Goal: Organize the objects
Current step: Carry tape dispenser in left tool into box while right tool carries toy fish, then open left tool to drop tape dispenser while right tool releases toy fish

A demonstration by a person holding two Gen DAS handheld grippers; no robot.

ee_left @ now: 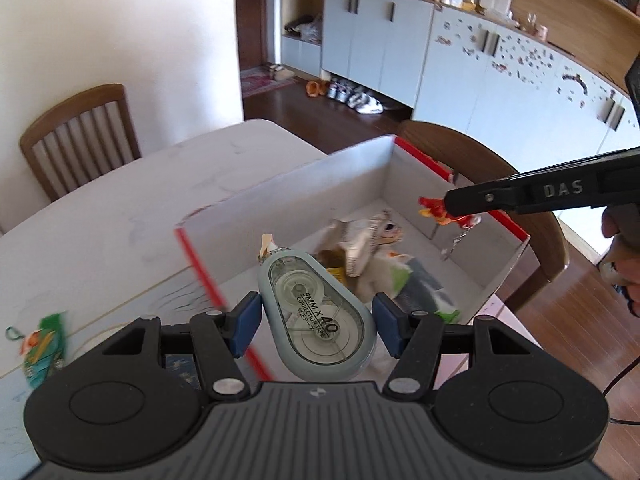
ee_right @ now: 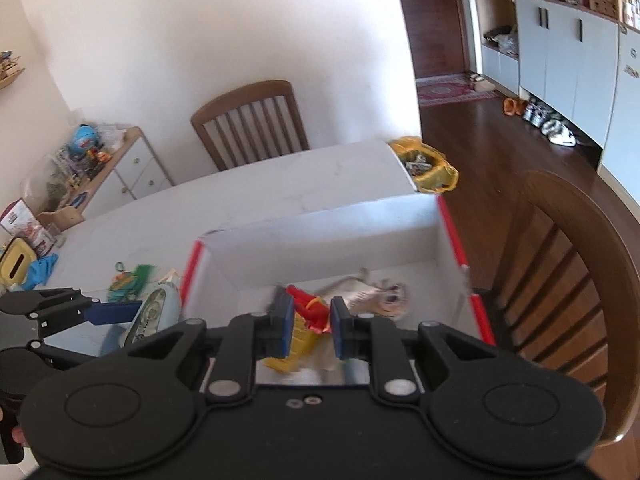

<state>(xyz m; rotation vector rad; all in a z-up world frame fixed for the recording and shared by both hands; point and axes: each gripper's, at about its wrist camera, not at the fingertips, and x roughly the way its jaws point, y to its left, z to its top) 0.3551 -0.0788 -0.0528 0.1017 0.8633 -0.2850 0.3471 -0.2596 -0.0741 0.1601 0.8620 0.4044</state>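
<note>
My left gripper [ee_left: 318, 322] is shut on a grey-blue correction tape dispenser [ee_left: 316, 312], with its blue pads pressing on both sides. It hovers at the near left edge of a white cardboard box [ee_left: 352, 168] with red rims. In the right wrist view the left gripper [ee_right: 132, 320] and the tape [ee_right: 156, 312] sit just left of the box [ee_right: 320, 236]. My right gripper [ee_right: 312, 320] is shut on a small red and yellow figure [ee_right: 310, 308] above the box's inside. From the left wrist view the figure [ee_left: 434, 210] hangs at the right gripper's tip [ee_left: 454, 210], a small chain dangling below it.
Inside the box lie a grey toy animal [ee_right: 384, 296], a yellow item [ee_right: 288, 354] and several packets. A green packet [ee_right: 128, 280] lies on the white table [ee_right: 240, 200] left of the box. Wooden chairs [ee_right: 568, 280] stand at the table's sides, a yellow bin [ee_right: 426, 164] beyond its far corner.
</note>
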